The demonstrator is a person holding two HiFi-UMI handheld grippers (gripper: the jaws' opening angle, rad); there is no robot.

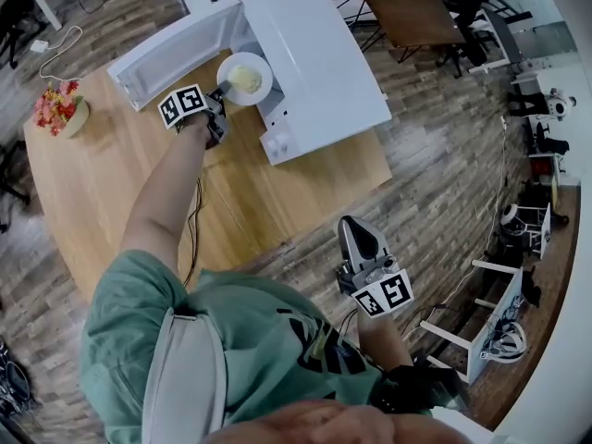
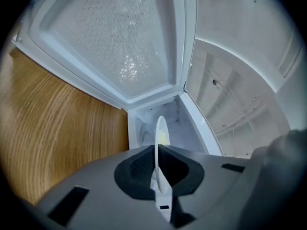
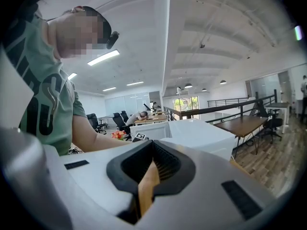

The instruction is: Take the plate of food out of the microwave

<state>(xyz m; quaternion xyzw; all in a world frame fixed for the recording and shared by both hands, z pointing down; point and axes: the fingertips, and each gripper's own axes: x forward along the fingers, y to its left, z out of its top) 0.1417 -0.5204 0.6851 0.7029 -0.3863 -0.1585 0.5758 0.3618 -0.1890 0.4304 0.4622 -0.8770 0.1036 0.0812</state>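
Note:
A white plate (image 1: 257, 91) with yellow food (image 1: 244, 78) sits at the mouth of the white microwave (image 1: 319, 54), whose door (image 1: 176, 49) swings open to the left. My left gripper (image 1: 219, 107) is shut on the plate's near rim. In the left gripper view the plate (image 2: 160, 131) stands edge-on between the pads of that gripper (image 2: 158, 176), with the cavity (image 2: 184, 128) behind it and the door (image 2: 110, 47) above. My right gripper (image 1: 351, 229) hangs shut with nothing in it past the table's near right edge; the right gripper view shows its jaws (image 3: 148, 176) together, pointing toward the microwave (image 3: 201, 135).
The microwave stands on a wooden table (image 1: 111, 174). A pot of red flowers (image 1: 60, 109) sits at the table's left corner. A cable (image 1: 194, 215) runs over the table under my left arm. Desks and chairs (image 1: 518, 229) stand on the wood floor to the right.

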